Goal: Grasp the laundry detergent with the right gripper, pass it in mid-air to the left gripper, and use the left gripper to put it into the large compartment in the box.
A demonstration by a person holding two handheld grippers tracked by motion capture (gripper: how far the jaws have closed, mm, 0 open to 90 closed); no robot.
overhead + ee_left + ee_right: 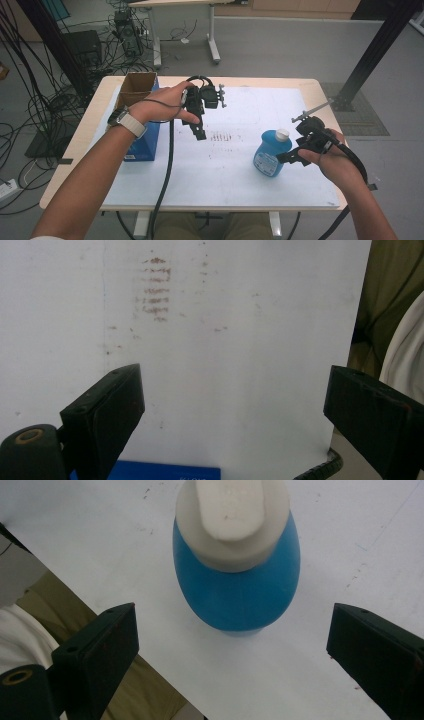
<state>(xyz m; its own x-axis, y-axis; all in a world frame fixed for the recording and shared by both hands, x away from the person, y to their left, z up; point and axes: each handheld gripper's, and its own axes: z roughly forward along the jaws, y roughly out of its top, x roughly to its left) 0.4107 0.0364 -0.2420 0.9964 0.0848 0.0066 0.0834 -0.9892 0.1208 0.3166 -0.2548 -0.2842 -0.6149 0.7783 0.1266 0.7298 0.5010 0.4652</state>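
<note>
Right gripper view: hand-held gripper (232, 650) gapes beside, seemingly clear of, blue bottle (237, 587).

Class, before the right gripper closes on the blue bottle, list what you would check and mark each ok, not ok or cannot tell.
1. Right gripper open, nothing between its fingers: ok.
2. Blue bottle upright on the white mat: ok.
3. White cap seated on the bottle: ok.
4. Bottle lined up between the fingers: ok, though it lies ahead of them, untouched.
5. Left gripper open and away from the bottle: ok.
6. Bottle's weight or fill: cannot tell.
</note>
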